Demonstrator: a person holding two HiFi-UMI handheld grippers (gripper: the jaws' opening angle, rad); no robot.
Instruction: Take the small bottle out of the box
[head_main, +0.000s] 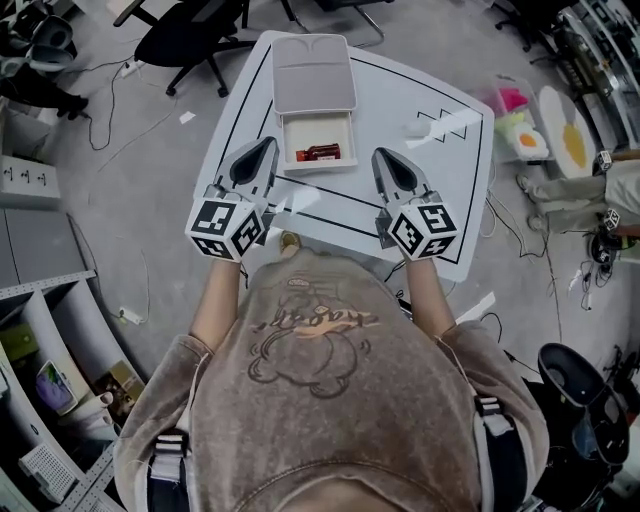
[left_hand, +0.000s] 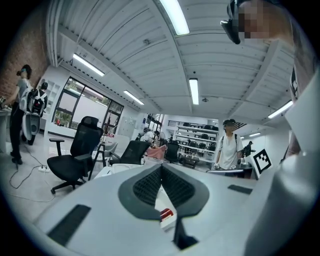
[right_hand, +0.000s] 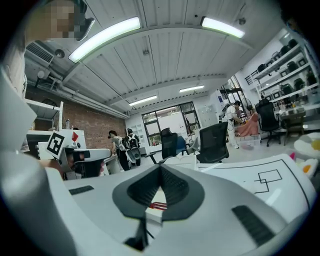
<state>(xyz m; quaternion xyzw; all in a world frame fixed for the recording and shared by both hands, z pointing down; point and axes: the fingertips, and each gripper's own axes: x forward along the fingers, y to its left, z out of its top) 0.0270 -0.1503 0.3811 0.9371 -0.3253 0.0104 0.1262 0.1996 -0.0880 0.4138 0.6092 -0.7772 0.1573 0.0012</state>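
Left claw, right claw pinched closed, empty (flanking open box, just beside its side edges); small bottle inside.

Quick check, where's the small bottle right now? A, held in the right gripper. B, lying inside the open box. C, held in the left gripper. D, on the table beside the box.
B: the red bottle lies in the open box, while the left gripper and right gripper sit shut and empty on either side of it.
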